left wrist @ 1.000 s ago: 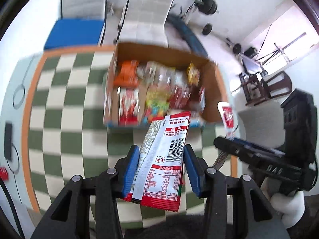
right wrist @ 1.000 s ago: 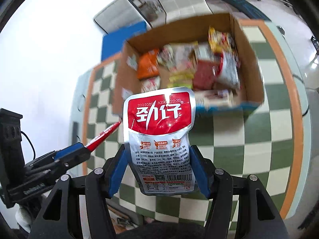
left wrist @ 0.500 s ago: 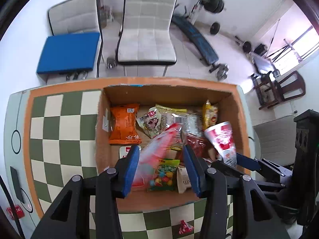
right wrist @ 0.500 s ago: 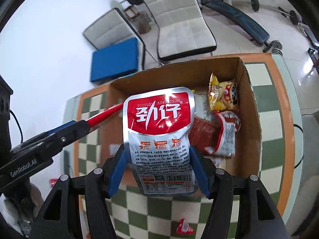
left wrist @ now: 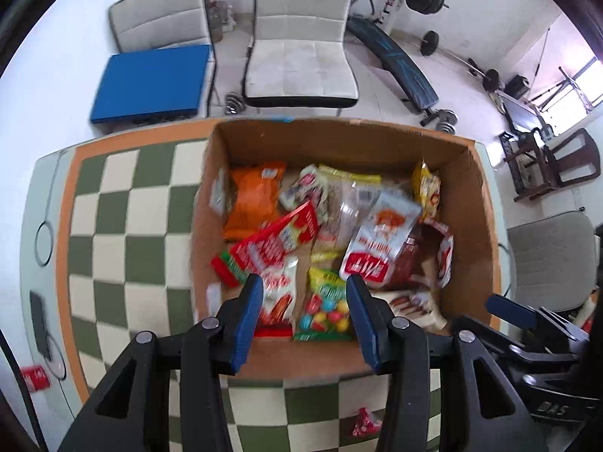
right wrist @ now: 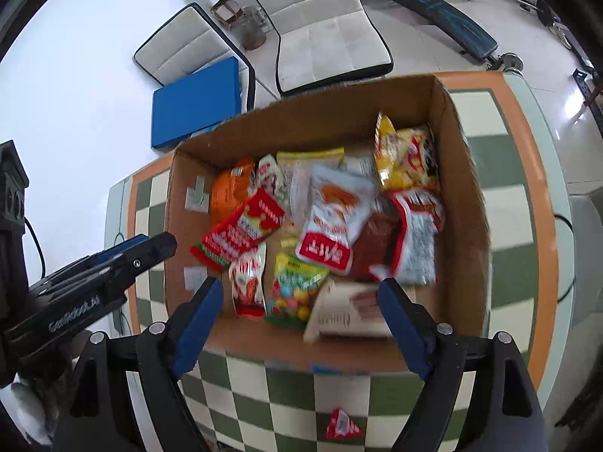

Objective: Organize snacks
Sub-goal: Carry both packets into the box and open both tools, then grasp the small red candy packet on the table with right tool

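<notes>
Many bright, crinkled snack packets (right wrist: 328, 226) crowd the cardboard box (right wrist: 467, 196); left gripper (left wrist: 305, 314) empty, right gripper (right wrist: 301, 324) spreading, also empty.

I am looking down into the cardboard box (left wrist: 486, 226), which is sitting open-topped on the checkered cloth and holding a loose heap of snack packets. A silver-and-red pouch (right wrist: 331, 222) is lying tilted across the middle of the box, its red band toward the box's near wall. A long red packet (left wrist: 271, 245) is lying slantwise left of it, overlapping an orange bag (left wrist: 254, 197) by the box's left wall. A yellow bag (right wrist: 405, 158) is leaning in the box's far right corner. A green candy bag (left wrist: 326, 307) is resting against the near wall. One small red wrapped sweet (right wrist: 342, 423) is lying outside the box, on the cloth before its near wall.
</notes>
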